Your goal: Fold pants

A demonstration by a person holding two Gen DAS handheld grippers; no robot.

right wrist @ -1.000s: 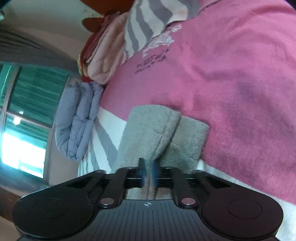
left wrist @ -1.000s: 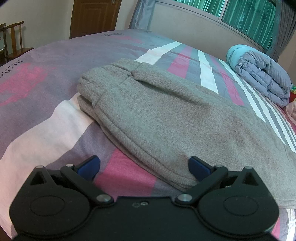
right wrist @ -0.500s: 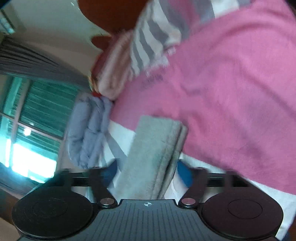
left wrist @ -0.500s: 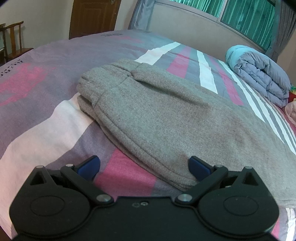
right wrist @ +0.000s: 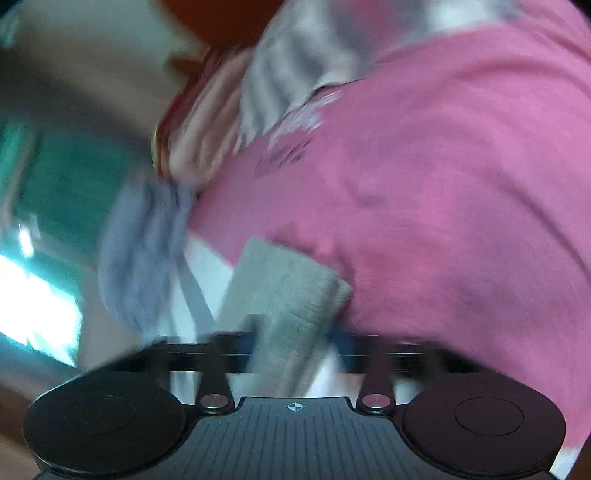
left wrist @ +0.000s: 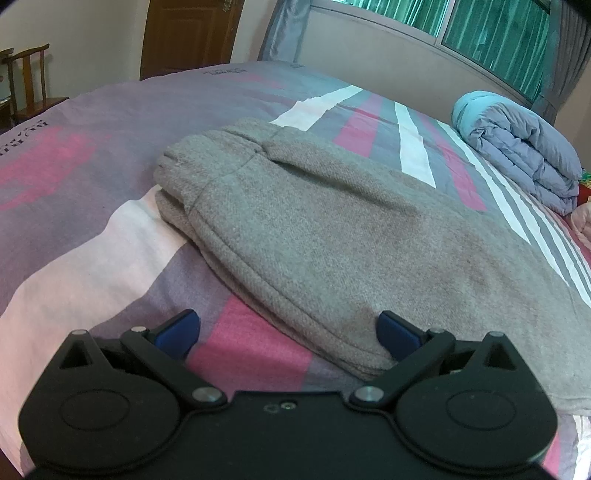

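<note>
The grey pants [left wrist: 332, 236] lie folded lengthwise on the striped bedspread [left wrist: 110, 258], waistband at the far left. My left gripper [left wrist: 288, 334] is open just in front of the pants' near edge; its right fingertip [left wrist: 397, 334] touches the fabric. In the blurred right wrist view the leg ends of the pants [right wrist: 288, 291] lie flat on the pink bedspread [right wrist: 443, 184]. My right gripper [right wrist: 295, 347] is open, its fingers on either side of the leg ends without gripping them.
A rolled blue-grey duvet [left wrist: 517, 147] lies at the bed's far right, below the window. It also shows in the right wrist view [right wrist: 144, 251], next to striped pillows [right wrist: 280, 85]. A wooden chair [left wrist: 29, 85] and a door [left wrist: 184, 33] stand beyond the bed.
My right gripper was shut on the pants' leg ends; it has opened and let them drop flat on the bed, and it is moving. The left gripper has not moved.
</note>
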